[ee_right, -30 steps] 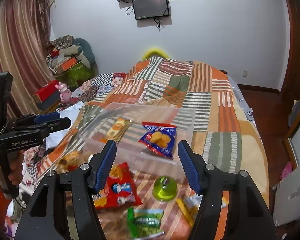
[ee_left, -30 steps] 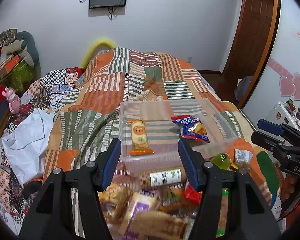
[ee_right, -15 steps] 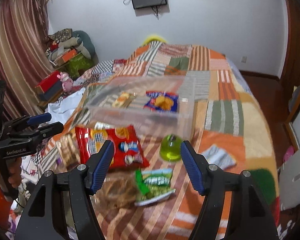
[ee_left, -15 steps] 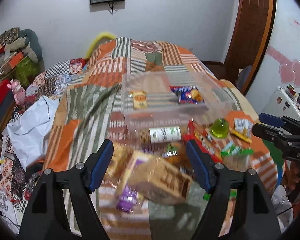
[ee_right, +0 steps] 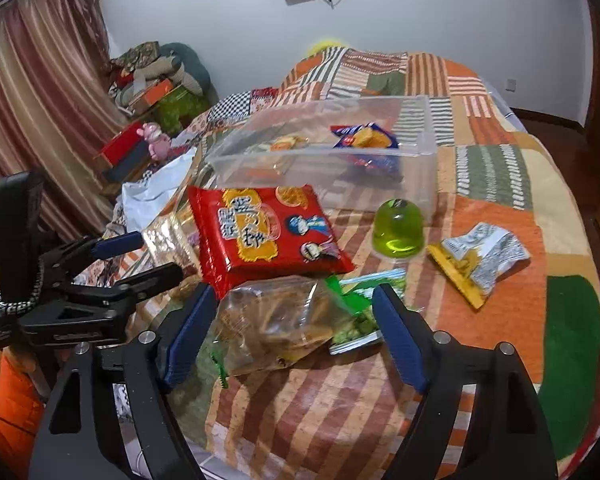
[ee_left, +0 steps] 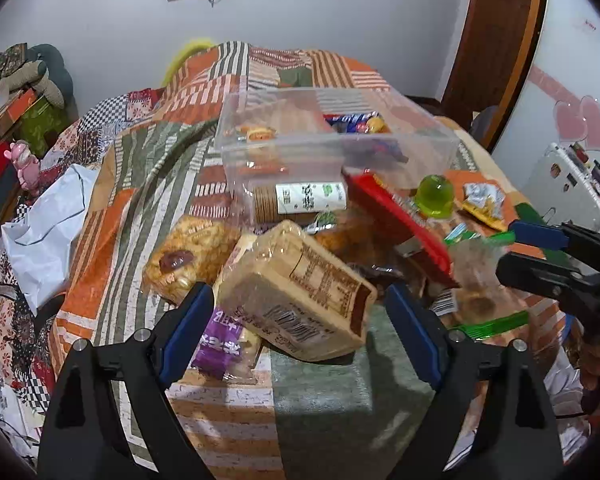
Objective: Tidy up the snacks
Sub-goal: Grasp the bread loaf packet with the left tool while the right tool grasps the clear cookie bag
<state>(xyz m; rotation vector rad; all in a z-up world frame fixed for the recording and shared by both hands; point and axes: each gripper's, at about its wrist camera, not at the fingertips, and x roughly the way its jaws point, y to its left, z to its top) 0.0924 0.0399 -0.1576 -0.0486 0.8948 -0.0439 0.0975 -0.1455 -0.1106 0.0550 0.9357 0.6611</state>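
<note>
Both grippers have dropped from hovering over the clear bin (ee_left: 336,148) to the heap of snacks in front of it, at the near end of the bed (ee_right: 500,168). The bin sits further up the quilt and holds only two packets so far: a small orange-labelled one (ee_left: 256,134) and a blue one (ee_right: 366,140).

The left gripper (ee_left: 300,320) has just been widening its jaws. They now stand well apart on either side of a clear-wrapped tan loaf pack (ee_left: 300,292), whose near end lies between the blue pads; no pad visibly presses on it, so nothing is held.

The right gripper (ee_right: 292,328) has likewise just been spreading its jaws. They bracket a clear bag of brown biscuits (ee_right: 276,324), which overlaps a green packet (ee_right: 356,320) and lies just below the red packet (ee_right: 260,232). The bag is framed but not gripped.

This looks like the approach to a double pick: each hand has chosen its next snack and is lined up to close. Most of the sorting remains, since the green jelly cup (ee_right: 398,228), the silver-and-yellow wrapper (ee_right: 476,256) and the biscuit roll (ee_left: 300,200) are all on the quilt outside the bin.
</note>
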